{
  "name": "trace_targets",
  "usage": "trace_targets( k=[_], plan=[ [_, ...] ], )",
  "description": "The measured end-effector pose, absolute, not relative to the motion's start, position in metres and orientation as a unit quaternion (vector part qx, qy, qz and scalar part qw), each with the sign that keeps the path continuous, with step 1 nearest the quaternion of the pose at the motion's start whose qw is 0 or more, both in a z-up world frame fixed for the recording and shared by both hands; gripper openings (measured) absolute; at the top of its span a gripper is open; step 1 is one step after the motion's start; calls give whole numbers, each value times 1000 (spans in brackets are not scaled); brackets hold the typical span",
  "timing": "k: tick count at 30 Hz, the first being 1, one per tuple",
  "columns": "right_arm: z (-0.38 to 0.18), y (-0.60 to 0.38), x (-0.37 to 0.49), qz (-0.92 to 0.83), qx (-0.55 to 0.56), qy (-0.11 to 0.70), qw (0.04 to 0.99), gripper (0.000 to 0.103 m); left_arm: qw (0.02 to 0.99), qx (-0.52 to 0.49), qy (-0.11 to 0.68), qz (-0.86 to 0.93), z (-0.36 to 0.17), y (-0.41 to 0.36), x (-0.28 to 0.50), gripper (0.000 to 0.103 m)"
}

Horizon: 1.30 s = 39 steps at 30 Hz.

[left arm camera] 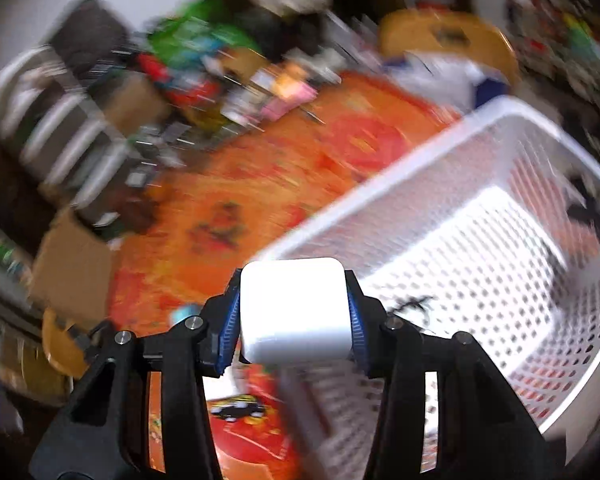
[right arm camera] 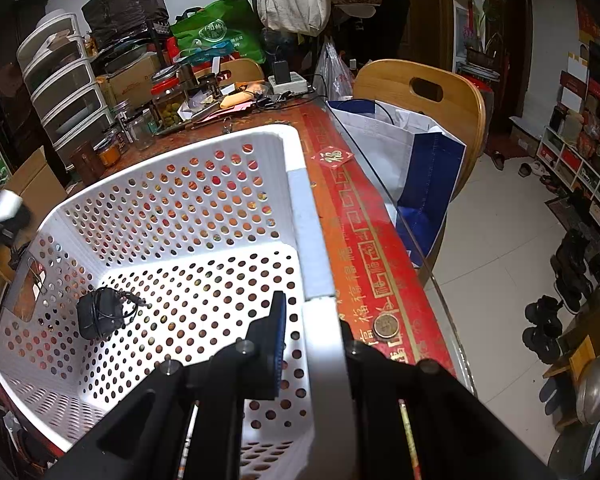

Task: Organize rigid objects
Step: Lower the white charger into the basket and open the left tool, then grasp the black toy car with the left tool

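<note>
My left gripper point(left arm camera: 294, 312) is shut on a white rounded box point(left arm camera: 294, 308) and holds it above the table, just left of the white perforated basket point(left arm camera: 400, 184). The left wrist view is blurred by motion. My right gripper point(right arm camera: 314, 344) is shut on the basket's right rim point(right arm camera: 320, 320), one finger inside and one outside. A black power adapter with a coiled cord point(right arm camera: 100, 314) lies on the basket floor point(right arm camera: 204, 280). The white box and the left gripper show at the far left of the right wrist view point(right arm camera: 6, 206).
The table point(right arm camera: 364, 248) has a red and orange patterned cover. Jars, a power strip and bags crowd its far end point(right arm camera: 172, 100). Plastic drawers point(right arm camera: 64, 88) stand at the left. A wooden chair point(right arm camera: 424, 92) with a blue-white bag point(right arm camera: 416, 160) stands at the right. A coin point(right arm camera: 386, 325) lies near the basket.
</note>
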State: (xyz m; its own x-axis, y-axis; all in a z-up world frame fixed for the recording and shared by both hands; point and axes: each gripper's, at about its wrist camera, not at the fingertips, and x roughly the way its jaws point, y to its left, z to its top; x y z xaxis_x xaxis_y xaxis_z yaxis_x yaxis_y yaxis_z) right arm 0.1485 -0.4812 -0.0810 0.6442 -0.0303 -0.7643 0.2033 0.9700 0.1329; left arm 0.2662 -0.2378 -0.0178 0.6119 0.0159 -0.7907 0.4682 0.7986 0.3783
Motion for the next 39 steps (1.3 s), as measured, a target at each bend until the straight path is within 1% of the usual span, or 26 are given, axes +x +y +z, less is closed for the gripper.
trace_targets(
  k=[2,5,8,12,13,15,17,19,20,21,22,24,26,28,30,32,34,36,39],
  plan=[
    [-81,-482,149,-65,104,417,901,11,812,311,468,-154,-43,-267,278,43],
    [-81,-482,149,-64,107,416,901,11,770,339,517,-159,-78,-296,292,43],
    [-82,-482,150,-63,110,417,900,11,742,340,554,-165,-100,-314,304,43],
    [-82,-482,149,-63,110,418,899,11,734,330,569,-168,-109,-321,321,44],
    [-82,-482,149,-62,110,419,899,11,733,329,571,-169,-110,-322,324,46],
    [-83,-482,149,-63,110,420,899,11,736,330,567,-167,-110,-324,333,63],
    [-82,-481,149,-64,109,420,899,11,748,320,553,-176,-102,-319,332,67],
    [-83,-482,149,-63,109,421,898,11,771,303,531,-181,-86,-295,324,68],
    [-83,-482,149,-64,109,421,898,11,786,284,516,-189,-72,-284,319,71],
    [-84,-482,149,-64,109,422,898,11,803,261,499,-197,-55,-268,312,79],
    [-84,-482,149,-64,108,422,898,11,816,241,486,-200,-41,-251,306,83],
    [-85,-483,149,-64,107,425,896,11,849,197,450,-194,-14,-201,291,103],
    [-85,-482,149,-64,104,427,896,11,875,166,424,-162,-2,-146,278,103],
    [-85,-482,149,-63,103,428,896,11,891,118,424,-108,-8,-83,271,103],
    [-84,-482,150,-63,103,427,896,11,893,71,439,-65,-29,-33,265,103],
    [-84,-482,150,-62,104,426,897,11,884,42,464,-34,-60,1,261,103],
    [-84,-481,150,-62,103,424,898,11,874,6,485,-40,-92,20,252,103],
    [-84,-482,151,-63,103,426,897,11,867,-19,493,-63,-112,22,246,103],
    [-84,-482,152,-64,101,427,896,11,868,-7,493,-61,-128,10,241,103]
  ],
)
